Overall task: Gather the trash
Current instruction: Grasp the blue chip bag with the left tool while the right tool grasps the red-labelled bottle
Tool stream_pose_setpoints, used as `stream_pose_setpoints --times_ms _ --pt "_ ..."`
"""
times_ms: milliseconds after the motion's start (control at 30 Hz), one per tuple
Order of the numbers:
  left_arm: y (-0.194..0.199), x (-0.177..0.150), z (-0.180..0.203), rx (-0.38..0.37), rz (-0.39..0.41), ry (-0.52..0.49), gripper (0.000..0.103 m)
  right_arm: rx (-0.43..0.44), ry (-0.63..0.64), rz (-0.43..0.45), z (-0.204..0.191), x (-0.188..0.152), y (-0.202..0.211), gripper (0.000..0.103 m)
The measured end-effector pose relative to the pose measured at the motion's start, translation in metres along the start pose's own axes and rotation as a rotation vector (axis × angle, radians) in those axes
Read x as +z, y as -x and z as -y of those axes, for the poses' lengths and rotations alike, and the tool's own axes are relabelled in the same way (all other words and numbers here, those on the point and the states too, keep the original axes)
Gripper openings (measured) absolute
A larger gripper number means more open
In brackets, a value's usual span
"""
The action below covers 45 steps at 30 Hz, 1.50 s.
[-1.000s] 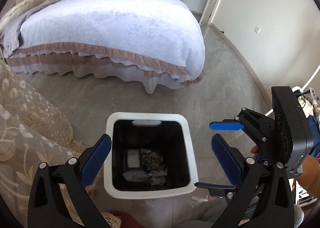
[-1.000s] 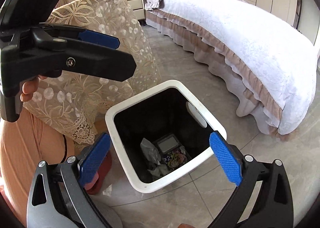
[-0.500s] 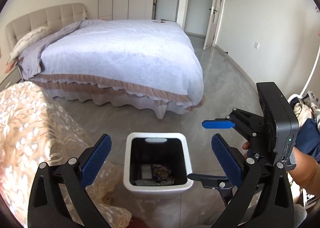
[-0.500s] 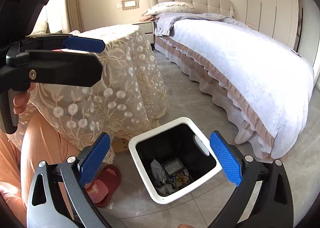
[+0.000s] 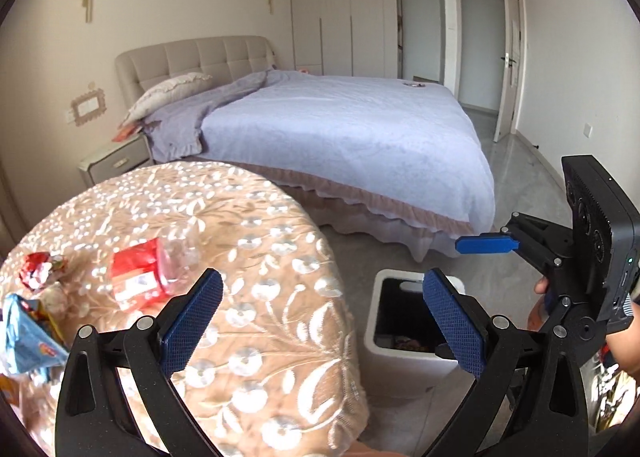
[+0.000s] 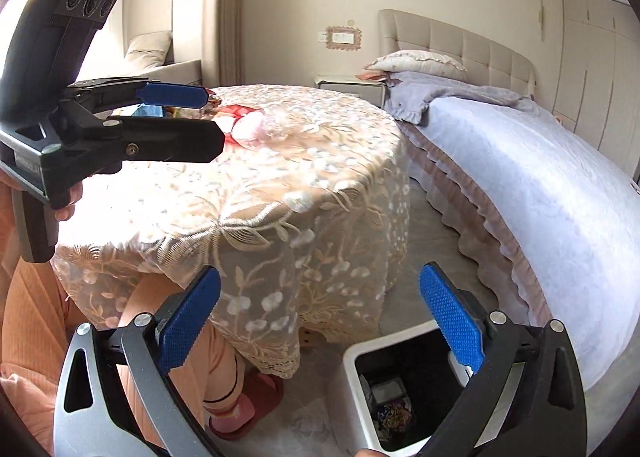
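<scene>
Both tongs are wide apart and hold nothing: the left gripper (image 5: 322,311) hangs over the table (image 5: 256,297) edge, the right gripper (image 6: 320,321) beside the table, above the bin (image 6: 352,361). The bottle (image 5: 152,269) and wrappers (image 5: 28,321) lie on the table. The round bottle could roll off if squeezed badly

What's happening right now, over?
Both tools open, empty: left tool, right tool. Bottle and wrappers wait on table. Bin beside it; nothing blocking.
</scene>
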<state>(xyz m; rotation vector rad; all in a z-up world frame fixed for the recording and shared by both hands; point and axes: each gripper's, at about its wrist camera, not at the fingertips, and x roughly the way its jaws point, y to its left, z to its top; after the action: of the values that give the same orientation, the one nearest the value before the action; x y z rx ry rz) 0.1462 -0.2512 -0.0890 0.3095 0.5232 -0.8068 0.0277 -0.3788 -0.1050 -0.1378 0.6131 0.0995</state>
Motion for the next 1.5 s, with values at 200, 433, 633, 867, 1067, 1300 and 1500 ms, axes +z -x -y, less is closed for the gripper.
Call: stream_pose_setpoints --times_ms 200,433,633,867,1067,1300,1500 --pt "0.030 -0.016 -0.055 0.131 -0.017 0.036 0.098 0.073 0.096 0.018 -0.043 0.036 -0.024 0.099" --pt "0.051 -0.035 -0.124 0.271 -0.065 0.056 0.098 0.114 0.200 -0.007 -0.070 0.079 -0.065 0.099" --pt "0.059 -0.042 -0.180 0.337 -0.097 0.104 0.098 0.151 0.293 -0.083 -0.072 0.119 -0.114 0.099" --pt "0.044 -0.047 -0.223 0.355 -0.164 0.094 0.098 0.169 0.445 -0.150 -0.079 0.147 -0.162 0.099" --pt "0.022 -0.050 -0.237 0.328 -0.228 0.044 0.098 0.208 0.583 -0.237 -0.091 0.155 -0.200 0.099" --pt "0.003 -0.054 -0.241 0.244 -0.279 0.054 0.096 0.299 0.582 -0.365 -0.088 0.166 -0.241 0.099" --pt "0.000 -0.059 -0.230 0.279 -0.304 0.035 0.066 0.387 0.441 -0.389 -0.075 0.166 -0.241 0.084"
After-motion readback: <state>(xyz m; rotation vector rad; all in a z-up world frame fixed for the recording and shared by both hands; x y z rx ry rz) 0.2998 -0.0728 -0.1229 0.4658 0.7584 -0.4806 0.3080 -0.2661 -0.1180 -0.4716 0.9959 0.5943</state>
